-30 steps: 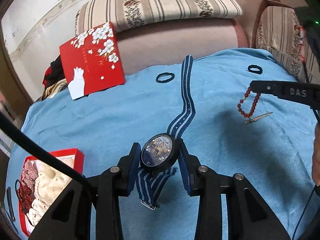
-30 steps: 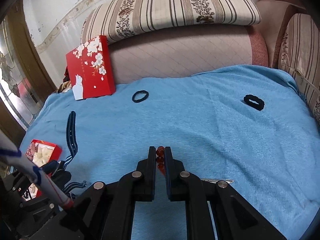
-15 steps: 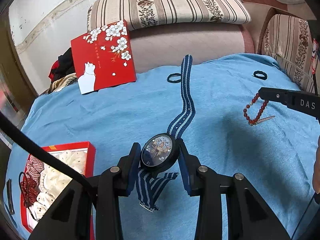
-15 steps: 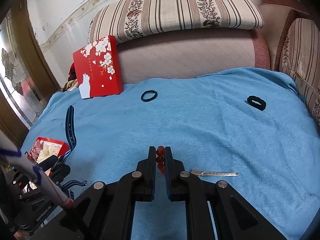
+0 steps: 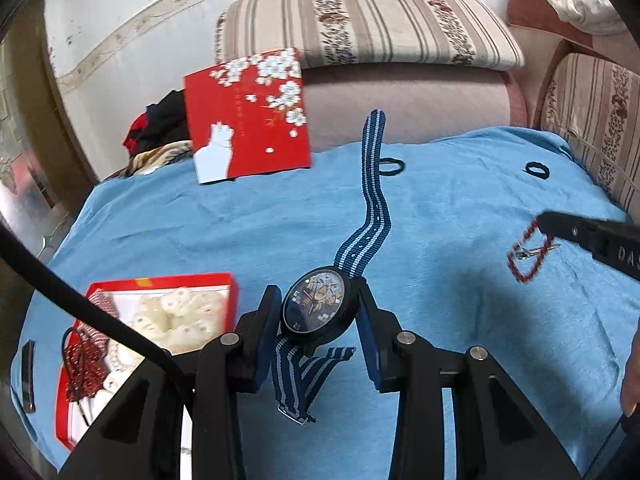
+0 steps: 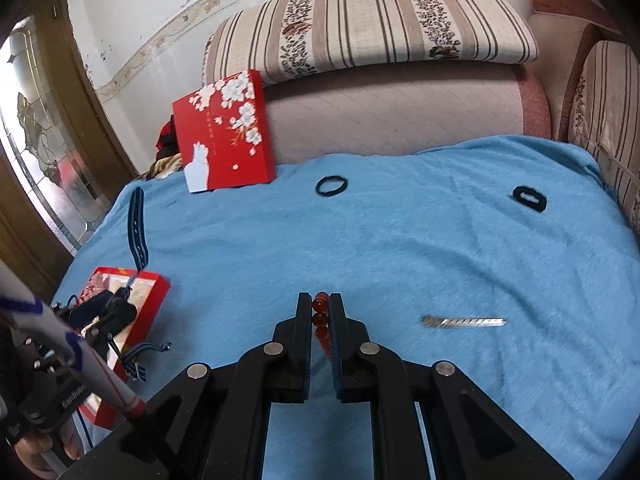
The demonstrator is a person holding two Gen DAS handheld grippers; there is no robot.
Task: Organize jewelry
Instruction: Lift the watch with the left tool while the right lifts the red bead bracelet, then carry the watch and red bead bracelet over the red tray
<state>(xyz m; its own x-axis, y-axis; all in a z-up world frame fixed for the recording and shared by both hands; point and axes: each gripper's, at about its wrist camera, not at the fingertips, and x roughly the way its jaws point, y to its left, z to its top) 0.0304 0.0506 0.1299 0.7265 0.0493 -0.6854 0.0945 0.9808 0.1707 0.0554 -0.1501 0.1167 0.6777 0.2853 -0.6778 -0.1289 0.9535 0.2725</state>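
My left gripper (image 5: 318, 312) is shut on a black watch (image 5: 316, 307) with a blue striped strap (image 5: 370, 200), held above the blue cloth. The open red jewelry box (image 5: 224, 280) with white and red pieces inside lies to its lower left. My right gripper (image 6: 320, 312) is shut on a red bead bracelet (image 6: 320, 316); in the left wrist view the bracelet (image 5: 520, 264) hangs from it at the right. A silver hair clip (image 6: 464, 322) lies on the cloth right of the right gripper.
A red box lid with white flowers (image 6: 226, 132) leans against the sofa at the back. Two black hair ties (image 6: 331, 186) (image 6: 529, 199) lie on the blue cloth (image 6: 400, 248). Striped sofa cushions (image 6: 360, 24) bound the back and right.
Both grippers have moved left toward the red jewelry box, carrying the watch and the bracelet. The box now shows larger and closer in both views.
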